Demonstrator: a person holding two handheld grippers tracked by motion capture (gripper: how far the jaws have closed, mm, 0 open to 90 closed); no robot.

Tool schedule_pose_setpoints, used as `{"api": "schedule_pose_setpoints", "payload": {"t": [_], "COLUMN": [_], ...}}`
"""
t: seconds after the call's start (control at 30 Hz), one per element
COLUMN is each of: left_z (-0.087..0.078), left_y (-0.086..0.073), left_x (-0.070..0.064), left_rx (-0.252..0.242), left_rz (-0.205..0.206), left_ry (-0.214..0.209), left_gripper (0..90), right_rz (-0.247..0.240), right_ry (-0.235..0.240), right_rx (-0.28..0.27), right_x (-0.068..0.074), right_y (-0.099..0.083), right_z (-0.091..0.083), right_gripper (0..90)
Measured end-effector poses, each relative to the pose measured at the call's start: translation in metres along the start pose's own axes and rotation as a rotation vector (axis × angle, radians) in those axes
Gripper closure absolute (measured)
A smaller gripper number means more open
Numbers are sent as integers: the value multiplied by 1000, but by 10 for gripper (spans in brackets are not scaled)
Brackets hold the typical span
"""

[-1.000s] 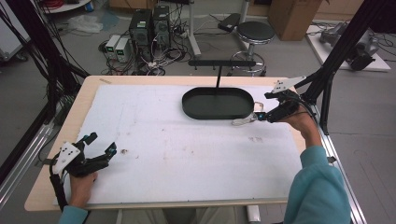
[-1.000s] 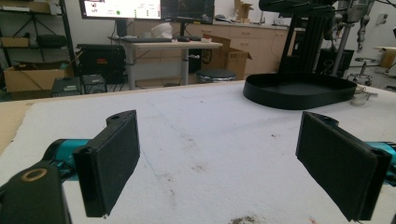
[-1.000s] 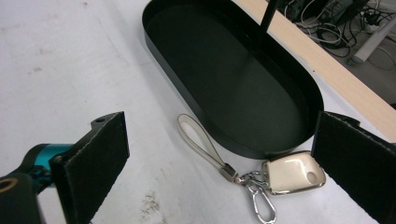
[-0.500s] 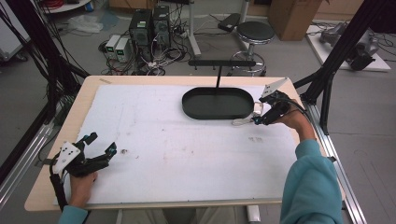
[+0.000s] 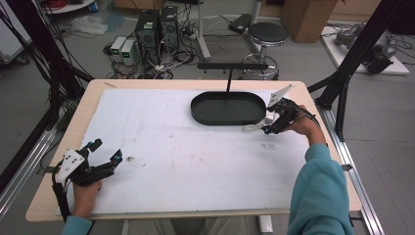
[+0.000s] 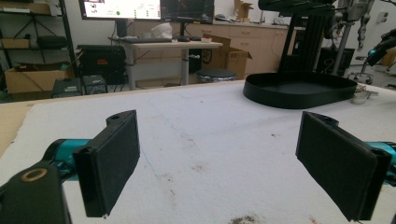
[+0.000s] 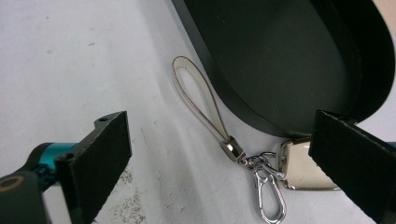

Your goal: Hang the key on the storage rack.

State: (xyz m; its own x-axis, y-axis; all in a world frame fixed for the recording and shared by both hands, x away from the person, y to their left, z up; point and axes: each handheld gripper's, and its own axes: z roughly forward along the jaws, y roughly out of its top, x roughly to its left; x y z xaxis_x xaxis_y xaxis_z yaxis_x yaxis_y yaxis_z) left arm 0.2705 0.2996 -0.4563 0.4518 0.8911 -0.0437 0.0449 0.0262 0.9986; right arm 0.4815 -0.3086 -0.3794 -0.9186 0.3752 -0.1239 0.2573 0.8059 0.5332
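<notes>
Right tool (image 5: 268, 128) hangs released just over the keychain (image 7: 252, 163), which lies on the table (image 5: 195, 166) touching the black tray (image 5: 228, 108) rim at tray's 4 o'clock. Strap (image 7: 198, 100) runs 11-to-5 btwn jaws. Left tool (image 5: 105, 155) released, well apart.

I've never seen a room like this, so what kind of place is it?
Probably a lab or workshop where handling is recorded. Computer towers and tangled cables sit on the floor, monitors stand on a desk, and a black frame surrounds the table.
</notes>
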Motion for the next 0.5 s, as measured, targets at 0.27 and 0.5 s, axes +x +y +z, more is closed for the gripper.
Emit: {"api": "schedule_pose_setpoints", "payload": {"t": [0.27,0.5], "left_z": [0,0], "left_y": [0,0], "left_x": [0,0], "left_rx": [-1,-1], "left_rz": [1,1], "left_ry": [-1,-1], "left_gripper": [141,141], "right_rz": [-2,-19], "right_ry": [24,3], "right_rx": [35,55], "right_x": [-4,-6], "right_y": [-3,-3], "right_z": [8,11], "right_gripper": [136,178]}}
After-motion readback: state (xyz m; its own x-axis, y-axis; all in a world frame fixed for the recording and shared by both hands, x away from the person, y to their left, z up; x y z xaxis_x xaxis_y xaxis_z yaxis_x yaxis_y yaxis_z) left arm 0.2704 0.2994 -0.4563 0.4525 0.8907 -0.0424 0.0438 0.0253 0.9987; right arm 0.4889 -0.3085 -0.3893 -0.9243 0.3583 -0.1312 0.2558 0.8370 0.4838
